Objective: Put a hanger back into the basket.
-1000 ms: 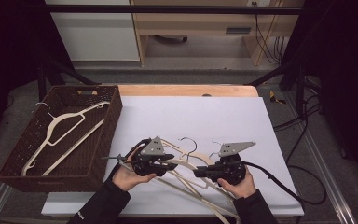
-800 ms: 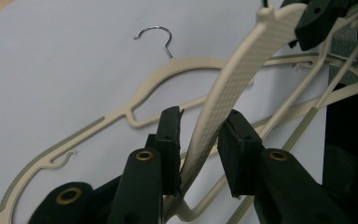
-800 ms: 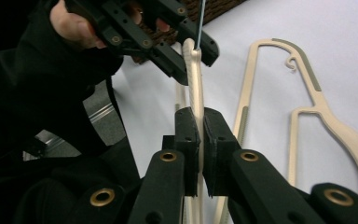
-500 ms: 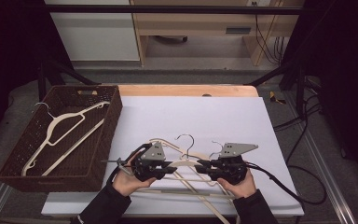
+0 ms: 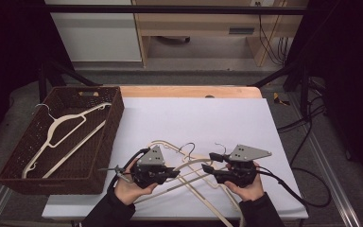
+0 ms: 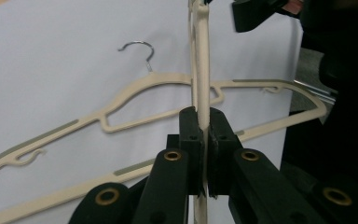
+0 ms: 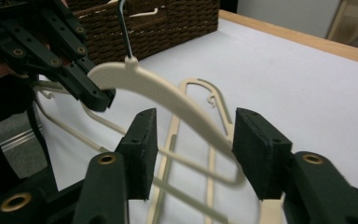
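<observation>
Left gripper view: left gripper (image 6: 204, 140) clamped on the lifted hanger's (image 6: 200, 56) arm. Right gripper (image 7: 193, 149) jaws have just been opening, that arm between them, unpressed. Risk: single-point grip lets the hanger swing and snag the hangers on the table (image 5: 189, 187). Basket (image 5: 9, 177) sits left.

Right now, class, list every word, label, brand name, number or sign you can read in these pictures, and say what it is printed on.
None: no readable text stands on anything.
The cream hangers, the brown basket and the white table sheet are plain.
The left gripper and right gripper bear brass rivets and no lettering.
A small dark plate on the cabinet front at the back is too small and blurred to read.
</observation>
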Demonstrator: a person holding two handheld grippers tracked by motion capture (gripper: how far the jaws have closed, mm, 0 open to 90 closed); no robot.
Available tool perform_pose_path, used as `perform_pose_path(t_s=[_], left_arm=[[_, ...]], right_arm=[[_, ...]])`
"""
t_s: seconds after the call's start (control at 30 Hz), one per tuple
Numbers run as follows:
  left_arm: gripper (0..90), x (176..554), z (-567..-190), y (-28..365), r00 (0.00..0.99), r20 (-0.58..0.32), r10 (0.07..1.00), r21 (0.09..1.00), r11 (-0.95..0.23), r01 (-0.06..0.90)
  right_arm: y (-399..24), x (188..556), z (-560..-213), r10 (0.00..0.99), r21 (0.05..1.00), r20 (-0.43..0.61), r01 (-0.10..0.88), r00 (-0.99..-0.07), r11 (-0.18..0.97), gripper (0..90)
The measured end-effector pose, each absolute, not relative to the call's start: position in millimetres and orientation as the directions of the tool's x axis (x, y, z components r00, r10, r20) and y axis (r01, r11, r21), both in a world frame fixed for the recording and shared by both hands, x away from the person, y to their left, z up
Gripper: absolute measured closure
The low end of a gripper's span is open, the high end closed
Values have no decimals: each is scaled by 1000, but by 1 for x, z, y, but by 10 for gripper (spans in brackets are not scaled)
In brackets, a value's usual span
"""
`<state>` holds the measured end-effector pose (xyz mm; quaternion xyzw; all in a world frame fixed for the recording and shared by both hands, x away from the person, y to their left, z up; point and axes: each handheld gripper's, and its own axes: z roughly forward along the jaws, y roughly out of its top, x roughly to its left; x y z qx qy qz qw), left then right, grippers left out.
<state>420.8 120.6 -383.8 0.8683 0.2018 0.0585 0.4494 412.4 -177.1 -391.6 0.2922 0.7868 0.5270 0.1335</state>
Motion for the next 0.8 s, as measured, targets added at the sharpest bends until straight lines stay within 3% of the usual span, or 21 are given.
perform_pose_path(t_s=[0.37,0.5,0.8], left_arm=[[867,422,-374,141,864,-54,501,821,-469,324],[867,423,-368,152,849,-58,525,835,-441,330],[867,422,-339,178,824,-42,565,878,-373,300]], right_arm=[[-225,407,-390,721,934,141,332,-679,130,239],[-230,407,-391,754,934,129,335,-643,126,159],[-237,410,-395,793,935,127,339,-596,105,82]])
